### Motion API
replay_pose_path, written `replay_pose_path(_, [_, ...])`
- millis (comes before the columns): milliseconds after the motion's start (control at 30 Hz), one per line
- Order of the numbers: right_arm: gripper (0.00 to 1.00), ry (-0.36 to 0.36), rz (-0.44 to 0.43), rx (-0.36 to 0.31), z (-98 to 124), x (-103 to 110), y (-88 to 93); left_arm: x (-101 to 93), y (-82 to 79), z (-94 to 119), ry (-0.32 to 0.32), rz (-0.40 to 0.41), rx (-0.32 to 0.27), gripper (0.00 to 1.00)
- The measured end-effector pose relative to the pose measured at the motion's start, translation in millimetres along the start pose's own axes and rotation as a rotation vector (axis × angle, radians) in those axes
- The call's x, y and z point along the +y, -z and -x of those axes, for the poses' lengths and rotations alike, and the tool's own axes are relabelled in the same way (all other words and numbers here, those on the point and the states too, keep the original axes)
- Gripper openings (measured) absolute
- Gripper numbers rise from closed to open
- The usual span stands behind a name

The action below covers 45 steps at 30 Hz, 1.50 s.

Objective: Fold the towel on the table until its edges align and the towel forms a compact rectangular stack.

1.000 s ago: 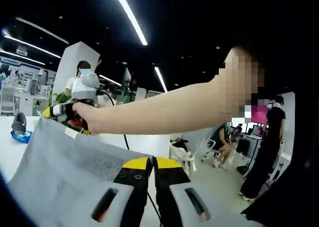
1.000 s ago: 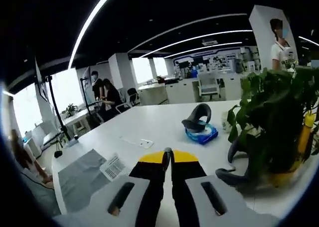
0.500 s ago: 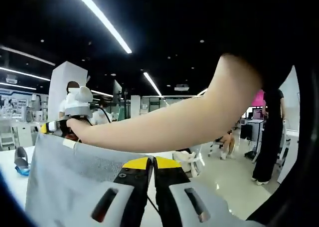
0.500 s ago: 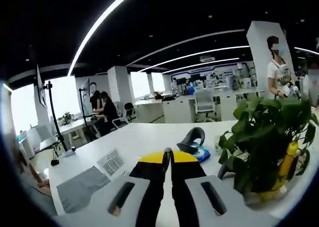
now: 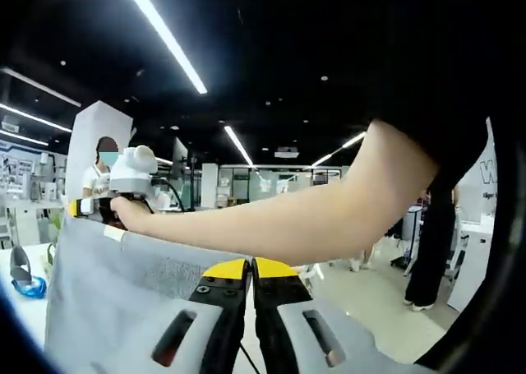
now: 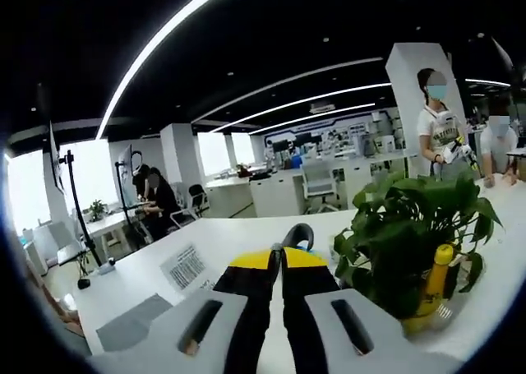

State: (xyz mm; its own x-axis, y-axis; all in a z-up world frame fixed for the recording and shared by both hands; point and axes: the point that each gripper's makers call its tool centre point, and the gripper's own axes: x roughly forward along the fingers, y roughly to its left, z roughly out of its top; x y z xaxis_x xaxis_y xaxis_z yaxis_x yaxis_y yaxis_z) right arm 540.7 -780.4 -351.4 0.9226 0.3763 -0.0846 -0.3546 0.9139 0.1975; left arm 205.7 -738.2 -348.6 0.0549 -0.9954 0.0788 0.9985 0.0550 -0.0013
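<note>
A grey towel (image 5: pixel 123 292) hangs in the air, its top edge stretched between both grippers. My left gripper (image 5: pixel 251 267) is shut on that edge at the bottom middle of the left gripper view. At the far end, a person's hand holds my right gripper (image 5: pixel 115 201), which pinches the corner beside a small white tag (image 5: pixel 115 233). In the right gripper view, my right gripper (image 6: pixel 277 257) has its yellow-tipped jaws together. The towel (image 6: pixel 131 333) droops at the lower left, carrying a printed label (image 6: pixel 185 267).
A white table (image 6: pixel 238 234) lies beneath. A potted plant (image 6: pixel 411 242) with a yellow bottle (image 6: pixel 436 283) stands close on the right. A dark curved object (image 6: pixel 297 234) peeks behind my jaws. The person's bare arm (image 5: pixel 312 218) crosses the left gripper view. People (image 6: pixel 440 127) stand behind.
Both cameras have shifted, so the room sits differently in each view. The towel stays stretched between the two shut grippers. The blue item on the table has slipped behind the right jaws.
</note>
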Motion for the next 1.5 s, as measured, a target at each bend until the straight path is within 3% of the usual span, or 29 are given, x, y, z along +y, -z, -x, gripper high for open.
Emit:
replay_pose_path(200, [0.00, -0.059, 0.037, 0.012, -17.3, 26.2, -2.8, 4.8, -11.0, 21.0, -0.020, 0.002, 0.002, 0.01])
replay_pose_path(400, [0.00, -0.145, 0.066, 0.013, -41.5, 72.7, -5.2, 17.3, -30.2, 64.4, -0.063, 0.024, -0.036, 0.01])
replay_pose_path(533, [0.00, -0.228, 0.059, 0.013, -56.3, 107.8, -6.3, 21.4, -39.9, 99.4, -0.095, 0.018, -0.058, 0.01])
replay_pose_path(667, [0.00, -0.270, 0.057, 0.016, -70.6, 137.3, -3.7, 31.6, -51.0, 142.2, -0.159, 0.124, -0.133, 0.00])
replay_pose_path(733, [0.00, -0.313, 0.036, 0.019, -75.6, 156.2, -1.6, 32.9, -52.7, 162.8, -0.194, 0.093, -0.131, 0.00])
replay_pose_path(867, [0.00, -0.394, -0.068, 0.026, -85.3, 187.7, 2.1, 31.7, -52.0, 191.4, -0.256, -0.020, -0.085, 0.00])
replay_pose_path(967, [0.00, -0.418, -0.080, 0.031, -93.4, 202.4, 3.6, 31.2, -49.6, 208.9, -0.294, 0.013, -0.089, 0.00])
replay_pose_path(1033, [0.00, -0.439, -0.054, 0.055, -98.1, 213.2, 8.8, 35.0, -41.4, 223.0, -0.330, 0.016, -0.056, 0.00])
replay_pose_path(1167, [0.00, -0.448, -0.036, 0.111, -108.4, 222.4, 25.3, 45.8, -29.5, 250.3, -0.423, 0.080, -0.048, 0.00])
replay_pose_path(1367, [0.00, -0.460, -0.051, 0.179, -114.7, 241.4, 50.3, 53.9, -17.9, 279.3, -0.505, 0.117, -0.040, 0.00])
replay_pose_path(1433, [0.00, -0.460, -0.055, 0.196, -115.1, 248.6, 57.2, 55.4, -11.5, 287.0, -0.530, 0.114, -0.022, 0.00])
replay_pose_path(1500, [0.00, -0.468, -0.056, 0.212, -115.3, 255.0, 62.5, 55.9, -0.4, 294.2, -0.551, 0.098, 0.033, 0.00])
